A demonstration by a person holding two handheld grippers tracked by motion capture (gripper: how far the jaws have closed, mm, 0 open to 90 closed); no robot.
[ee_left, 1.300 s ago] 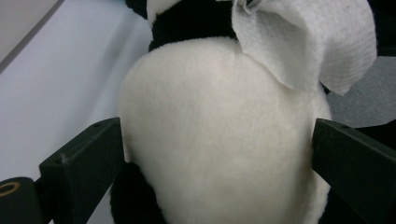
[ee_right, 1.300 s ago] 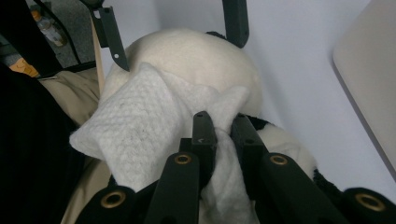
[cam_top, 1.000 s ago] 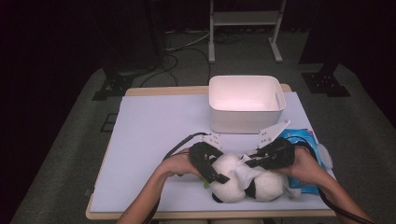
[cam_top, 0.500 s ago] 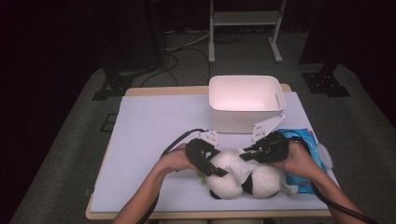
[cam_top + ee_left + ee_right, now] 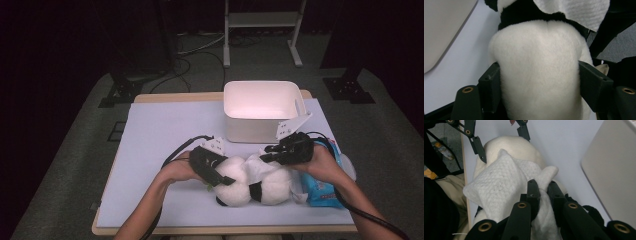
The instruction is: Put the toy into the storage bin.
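White plush panda (image 5: 250,185) lies at the near edge of the table, clamped across its head by the left gripper (image 5: 215,172), whose jaws have just been closing. The right gripper (image 5: 272,152) pinches a white wipe (image 5: 499,187) on it — wiping step; next, rub gently while holding the toy firm.

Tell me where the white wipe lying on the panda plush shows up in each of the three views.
High view: the white wipe lies on the panda plush, low and right of centre, at the right tongs.
Left gripper view: the wipe is at the top right edge, beyond the plush's white body.
Right gripper view: it sits at the centre, pinched between that gripper's jaws.
Shared landmark: the white bin, also seen at and.
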